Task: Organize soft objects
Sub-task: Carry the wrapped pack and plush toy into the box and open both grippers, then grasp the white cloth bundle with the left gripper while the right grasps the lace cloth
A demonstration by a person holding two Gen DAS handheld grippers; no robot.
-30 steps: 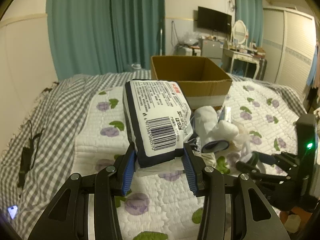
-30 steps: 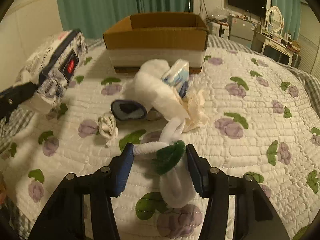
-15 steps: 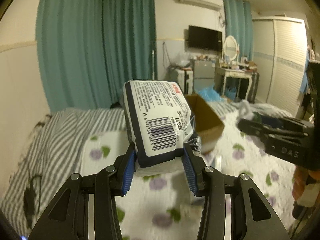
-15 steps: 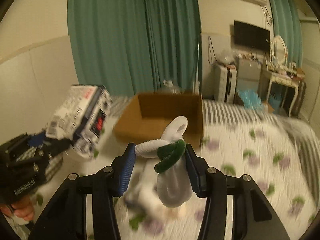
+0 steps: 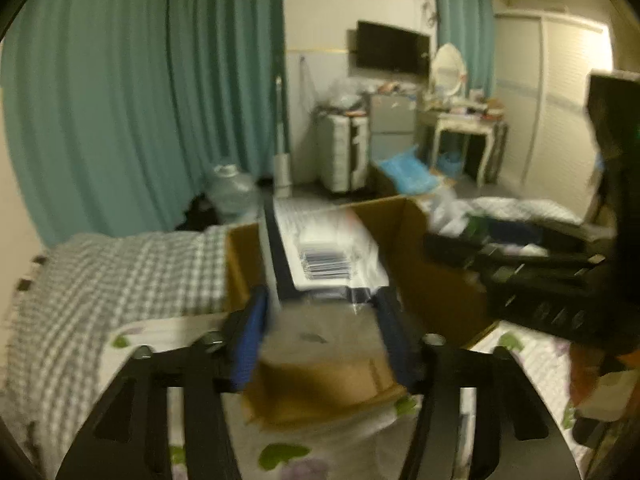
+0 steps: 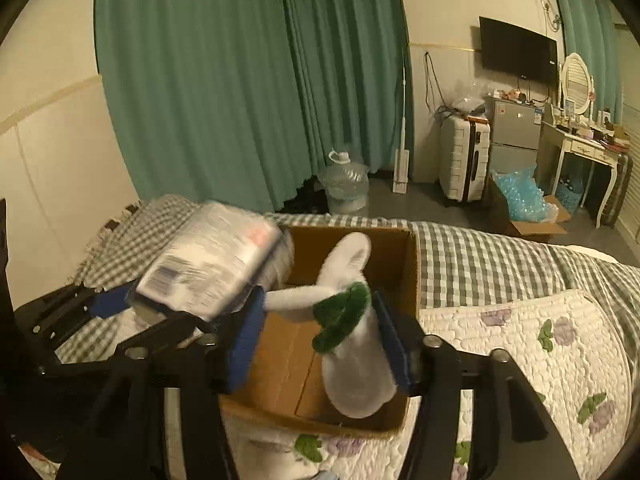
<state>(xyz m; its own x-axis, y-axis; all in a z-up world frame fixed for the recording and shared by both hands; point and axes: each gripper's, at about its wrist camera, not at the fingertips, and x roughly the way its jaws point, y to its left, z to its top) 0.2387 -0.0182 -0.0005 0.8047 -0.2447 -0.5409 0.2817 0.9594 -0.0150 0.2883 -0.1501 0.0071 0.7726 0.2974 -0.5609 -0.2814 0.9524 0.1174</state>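
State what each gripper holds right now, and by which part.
Both jaws are opening over the box: the tissue pack leaves the left gripper, the white sock the right gripper.

a home bedroom: bed, curtains, dressing table.

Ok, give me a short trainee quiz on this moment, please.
1. True or false: the box stands on the floor.
2. What colour is the band on the white sock?
3. The pack is over: A the floor, B the box, C the dresser.
Key: 1 false, it is on the bed; 2 green; 3 B.
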